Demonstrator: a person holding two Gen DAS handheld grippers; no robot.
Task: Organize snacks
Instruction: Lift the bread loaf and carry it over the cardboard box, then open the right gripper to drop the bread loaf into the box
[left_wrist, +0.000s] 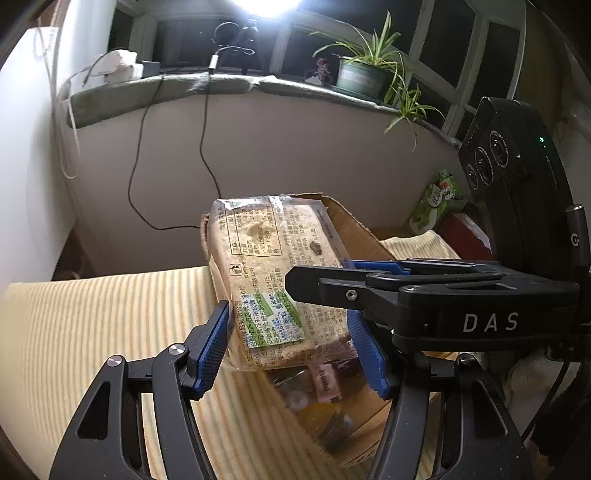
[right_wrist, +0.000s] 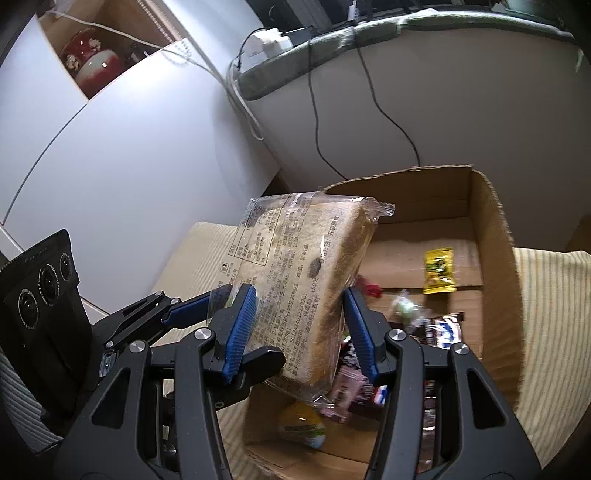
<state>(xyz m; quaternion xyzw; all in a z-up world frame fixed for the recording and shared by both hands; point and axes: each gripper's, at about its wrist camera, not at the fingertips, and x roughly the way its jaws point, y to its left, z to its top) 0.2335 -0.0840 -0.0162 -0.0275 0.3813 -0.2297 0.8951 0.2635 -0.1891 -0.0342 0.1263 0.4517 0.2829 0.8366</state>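
A clear-wrapped loaf of sliced bread (left_wrist: 266, 266) (right_wrist: 306, 266) hangs tilted above the near end of an open cardboard box (right_wrist: 495, 258) (left_wrist: 354, 221). My left gripper (left_wrist: 290, 350) is shut on its lower end, a blue pad on each side. From the right my right gripper (right_wrist: 299, 328) is also shut on the loaf, its pads pressing both faces. The right gripper's fingers (left_wrist: 332, 291) cross the left wrist view, and the left gripper's fingers (right_wrist: 184, 310) show at the left of the right wrist view. In the box lie several wrapped snacks, among them a yellow packet (right_wrist: 439, 271).
The box stands on a yellow striped cloth (left_wrist: 92, 332). A green snack bag (left_wrist: 437, 201) and a red box (left_wrist: 461, 236) sit behind it at the right. Cables hang down the wall below a windowsill with a potted plant (left_wrist: 362, 74). A white cabinet (right_wrist: 110, 147) is at the left.
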